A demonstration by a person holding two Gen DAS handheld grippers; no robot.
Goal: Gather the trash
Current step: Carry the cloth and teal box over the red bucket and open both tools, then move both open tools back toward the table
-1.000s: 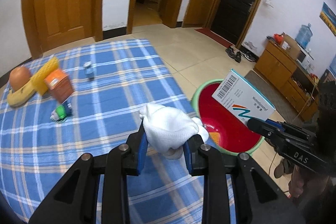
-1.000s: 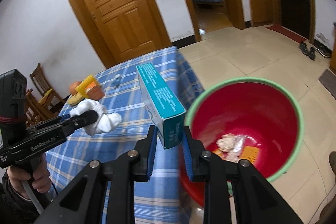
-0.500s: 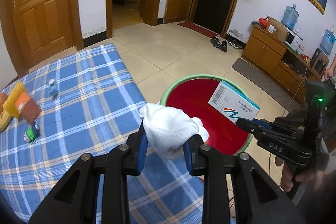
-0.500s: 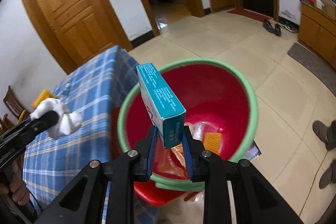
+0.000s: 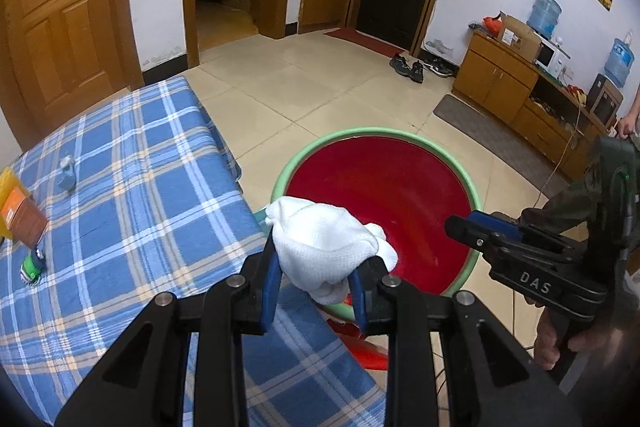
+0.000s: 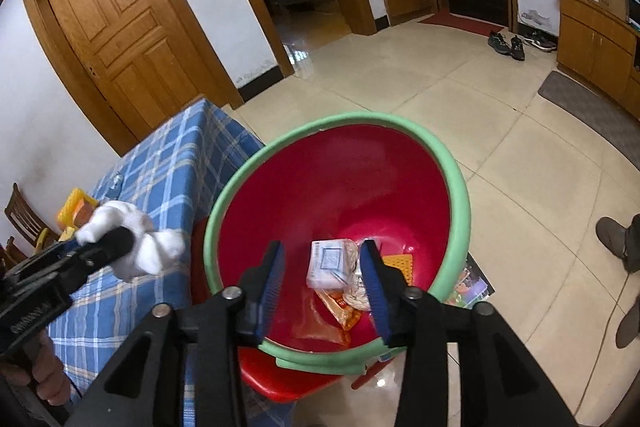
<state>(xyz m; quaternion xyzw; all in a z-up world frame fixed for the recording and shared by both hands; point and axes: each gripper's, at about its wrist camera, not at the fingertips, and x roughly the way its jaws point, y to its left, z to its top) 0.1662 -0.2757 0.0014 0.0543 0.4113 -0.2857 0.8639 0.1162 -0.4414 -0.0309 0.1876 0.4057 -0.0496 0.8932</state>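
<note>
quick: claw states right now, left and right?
Left claw: shut on the white cloth.
Right claw: open, empty, above the red bin; the box lies inside it.

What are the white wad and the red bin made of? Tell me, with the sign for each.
White crumpled wad: knitted cloth, matte; a fine mesh weave shows between the left gripper's fingers. Red round bin with green rim: probably plastic; smooth, glossy wall with highlights.

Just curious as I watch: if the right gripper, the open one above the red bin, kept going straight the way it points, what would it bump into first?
Probably the box lying on the trash in the red bin; it sits between the right gripper fingers' line. Depth is hard to judge.
</note>
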